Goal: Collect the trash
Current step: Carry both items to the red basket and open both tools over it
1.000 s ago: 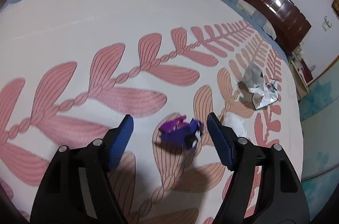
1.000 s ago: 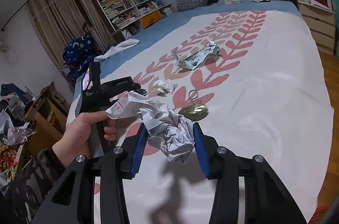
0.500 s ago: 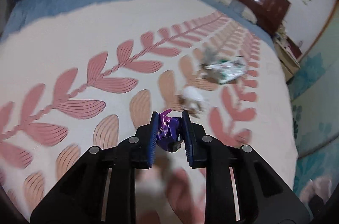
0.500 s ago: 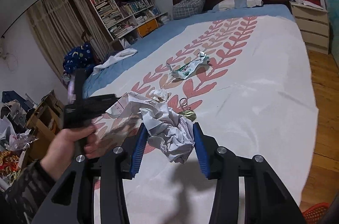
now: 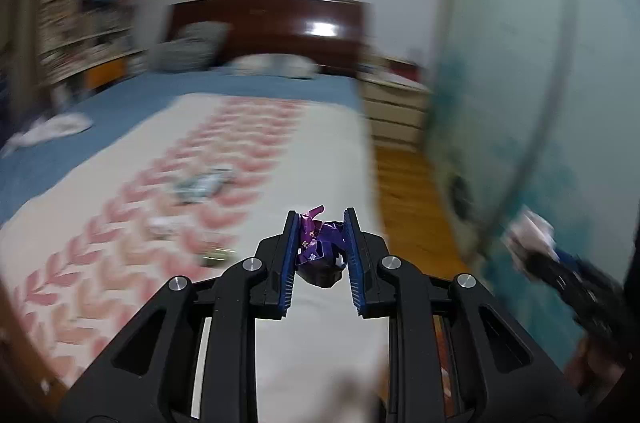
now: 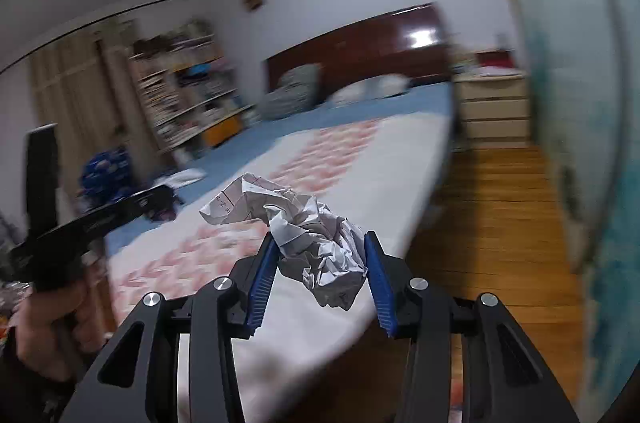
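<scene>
Blurred bedroom walls are streaking past in both views now, where half a second ago the cameras were looking down at the bed (image 5: 328,151) from close above: both hands are swinging up and away from it.

Nearest the left lens, the left claw (image 5: 321,243) is pinching the purple wrapper (image 5: 320,251) between its blue pads, the wrapper crushed and lifted clear of the quilt (a second ago it was lying loose between wide-spread fingers). In the right view the right claw (image 6: 320,263) is gripping the paper wad (image 6: 308,235), as it was before, a flat corner of the sheet sticking out to the upper left.

Beyond the left claw, trash is still lying on the quilt: a small gold-green piece (image 5: 218,254), a white scrap (image 5: 162,223), and farther up the leaf pattern a green-and-white packet (image 5: 202,183), all smeared by the motion. Farther again are the pillows, the dark headboard (image 5: 268,23) and the bookshelf.

So both claws are now loaded, and I judge the next stop is a bin; none is showing clearly in these frames. The wooden floor (image 6: 492,207) is coming into view on the right, which suggests the turn is heading that way. Three pieces are remaining for later trips.
</scene>
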The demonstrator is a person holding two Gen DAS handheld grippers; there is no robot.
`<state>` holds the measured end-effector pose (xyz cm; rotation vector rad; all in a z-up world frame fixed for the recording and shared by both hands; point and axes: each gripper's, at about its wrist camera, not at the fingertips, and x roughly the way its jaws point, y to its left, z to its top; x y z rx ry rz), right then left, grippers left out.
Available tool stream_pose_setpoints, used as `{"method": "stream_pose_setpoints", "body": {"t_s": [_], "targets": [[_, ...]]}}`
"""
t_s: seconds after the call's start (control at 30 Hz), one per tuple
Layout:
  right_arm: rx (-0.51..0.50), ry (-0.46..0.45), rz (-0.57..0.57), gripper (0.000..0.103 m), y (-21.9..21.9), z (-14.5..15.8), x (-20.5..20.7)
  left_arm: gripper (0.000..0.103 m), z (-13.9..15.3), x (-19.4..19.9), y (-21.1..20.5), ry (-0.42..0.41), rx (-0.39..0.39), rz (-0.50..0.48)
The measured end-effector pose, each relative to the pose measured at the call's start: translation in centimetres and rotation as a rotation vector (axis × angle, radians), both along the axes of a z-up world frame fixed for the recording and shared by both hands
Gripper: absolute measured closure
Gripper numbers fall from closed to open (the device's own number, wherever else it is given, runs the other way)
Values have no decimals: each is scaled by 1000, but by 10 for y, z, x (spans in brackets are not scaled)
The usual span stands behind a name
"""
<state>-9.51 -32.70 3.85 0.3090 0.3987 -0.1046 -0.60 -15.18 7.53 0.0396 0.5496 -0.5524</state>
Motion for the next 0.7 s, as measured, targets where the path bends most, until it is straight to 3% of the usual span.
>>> {"method": "stream_pose_setpoints", "body": {"t_s": [0.13,0.23,0.3,0.43,0.53,0.6,0.7], "targets": [[50,34,-165,59,-59,-22,-74,81,-20,-42,-72,48,26,-199],[110,121,-279,59,-102,-58,-117,81,-48,-63,-123,108,73,-340],[140,162,-299,59,-117,-80,-128,81,-68,-68,-149,121,125,-388],[204,293,-332,59,-145,-142,-140,81,-122,-59,-198,271,195,-475],[266,395,-352,59,-164,-192,-146,81,-163,-58,-230,320,291,-550],[272,447,-368,59,-170,-215,-145,81,-170,-51,-238,339,235,-554],[286,486,-366,59,-174,-240,-142,81,-194,-47,-251,364,303,-560]]}}
